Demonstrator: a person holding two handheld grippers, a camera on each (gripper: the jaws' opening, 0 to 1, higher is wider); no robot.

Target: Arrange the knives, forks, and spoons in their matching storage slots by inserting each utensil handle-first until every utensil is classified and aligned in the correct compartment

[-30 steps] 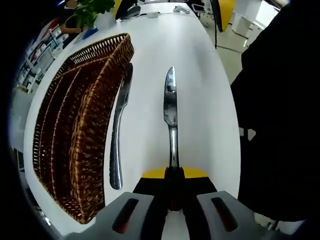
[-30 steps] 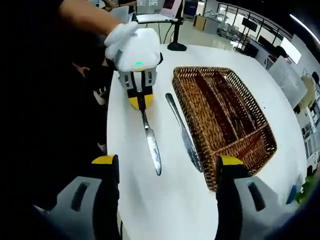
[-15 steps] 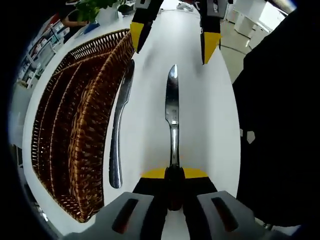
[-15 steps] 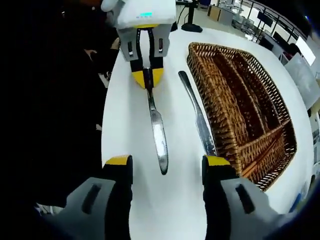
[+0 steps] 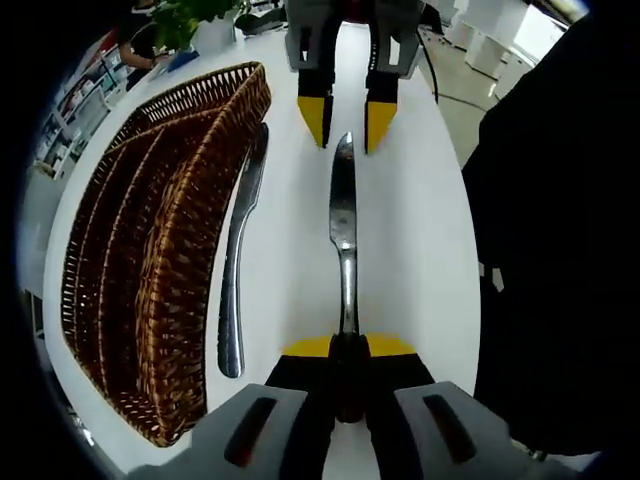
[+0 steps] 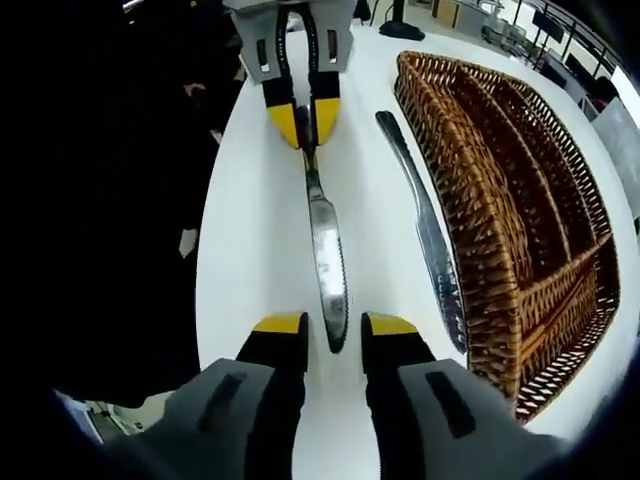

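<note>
A silver table knife (image 5: pixel 343 225) lies lengthwise over the white table (image 5: pixel 420 250). My left gripper (image 5: pixel 340 352) is shut on its handle end, and the same gripper (image 6: pixel 303 108) appears at the top of the right gripper view. My right gripper (image 6: pixel 333 328) faces it, its yellow-tipped jaws narrowed on either side of the blade tip (image 6: pixel 335 335) with a small gap still showing. The right gripper (image 5: pixel 346 115) straddles the tip in the left gripper view too. A second knife (image 5: pixel 238 260) lies beside the wicker cutlery basket (image 5: pixel 140 250).
The wicker basket (image 6: pixel 520 190) has long divided slots, and the second knife (image 6: pixel 425 230) lies along its near wall. A person in dark clothes (image 5: pixel 540 250) stands at the table's edge. A potted plant (image 5: pixel 190 12) sits at the far end.
The right gripper has moved in toward the knife tip, and its jaws have narrowed from wide apart to closely flanking the blade. The left gripper still holds the handle.
</note>
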